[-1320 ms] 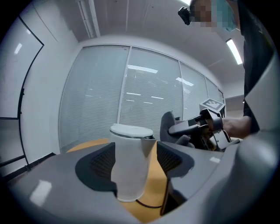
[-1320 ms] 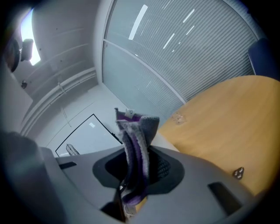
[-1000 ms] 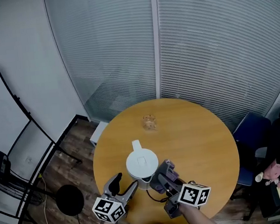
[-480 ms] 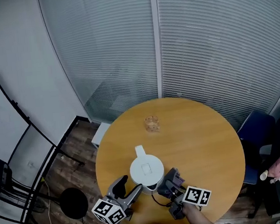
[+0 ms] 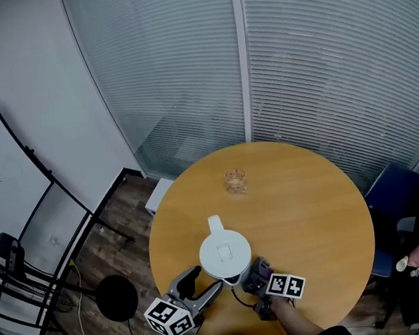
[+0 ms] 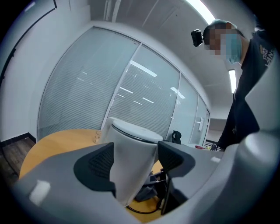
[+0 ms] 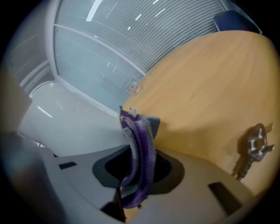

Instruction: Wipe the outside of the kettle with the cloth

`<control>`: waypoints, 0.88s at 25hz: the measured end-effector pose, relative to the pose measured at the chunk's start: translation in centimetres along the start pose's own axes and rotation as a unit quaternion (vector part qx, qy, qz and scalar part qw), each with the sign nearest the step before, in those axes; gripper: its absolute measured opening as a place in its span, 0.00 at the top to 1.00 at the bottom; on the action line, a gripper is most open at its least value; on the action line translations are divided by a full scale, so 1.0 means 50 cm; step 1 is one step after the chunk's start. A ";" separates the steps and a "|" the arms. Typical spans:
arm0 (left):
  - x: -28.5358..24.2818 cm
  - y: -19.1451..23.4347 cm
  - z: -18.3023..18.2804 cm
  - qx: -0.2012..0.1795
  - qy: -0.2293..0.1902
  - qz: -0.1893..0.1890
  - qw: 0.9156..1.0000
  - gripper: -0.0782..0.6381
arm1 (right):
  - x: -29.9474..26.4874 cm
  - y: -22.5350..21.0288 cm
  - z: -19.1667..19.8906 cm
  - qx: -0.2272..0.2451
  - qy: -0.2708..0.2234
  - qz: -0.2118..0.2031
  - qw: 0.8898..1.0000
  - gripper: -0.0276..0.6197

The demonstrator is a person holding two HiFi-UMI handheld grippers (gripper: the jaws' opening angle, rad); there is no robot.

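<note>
Here's the round wooden table (image 5: 303, 205), filling the lower middle of the head view, with slatted glass walls behind it. The white kettle (image 5: 224, 252) stands upright on its near side, lid on, spout pointing away from the person. In comes the left gripper (image 5: 205, 293) from the near-left edge, and its own view tells the story: the two dark pads sit on either side of a white, downward-tapering part of the kettle (body or handle, hard to call), closed in against it. The right gripper (image 5: 257, 275) is just beside the kettle's near-right flank, jaws clamped on the purple cloth (image 7: 140, 153), which stands up between them in a folded strip, right up close to the kettle's pale wall. Far across the table, well apart from all this, sits a small clear glass (image 5: 235, 180). And smallest of all, a bunch of keys (image 7: 254, 146) lies on the wood to the right gripper's right.
</note>
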State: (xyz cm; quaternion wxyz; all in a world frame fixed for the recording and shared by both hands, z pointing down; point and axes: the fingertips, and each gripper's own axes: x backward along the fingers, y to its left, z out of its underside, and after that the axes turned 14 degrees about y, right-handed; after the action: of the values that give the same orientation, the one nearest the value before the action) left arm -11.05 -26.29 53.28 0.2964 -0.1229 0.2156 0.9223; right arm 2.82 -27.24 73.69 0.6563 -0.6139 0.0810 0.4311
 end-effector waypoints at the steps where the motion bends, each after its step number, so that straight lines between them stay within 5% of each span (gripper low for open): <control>1: -0.003 -0.005 0.007 -0.001 0.005 0.002 1.000 0.47 | 0.002 0.001 -0.001 0.000 0.002 -0.002 1.000 0.81; 9: -0.008 -0.013 0.015 0.009 0.001 -0.004 1.000 0.47 | 0.146 0.117 -0.073 0.077 -0.068 -0.051 0.993 0.81; 16: -0.009 -0.009 0.018 0.015 -0.011 -0.015 1.000 0.47 | 0.312 0.278 -0.202 0.132 -0.178 -0.133 0.966 0.81; 22: -0.013 -0.009 0.020 0.031 -0.015 -0.021 0.999 0.47 | 0.295 0.310 -0.229 0.145 -0.168 -0.155 0.963 0.81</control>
State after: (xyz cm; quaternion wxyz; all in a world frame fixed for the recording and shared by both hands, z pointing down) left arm -10.35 -25.83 54.27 0.3225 -0.1042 0.2366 0.9106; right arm 6.42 -32.31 50.23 0.8010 -0.4360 -0.0649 0.4051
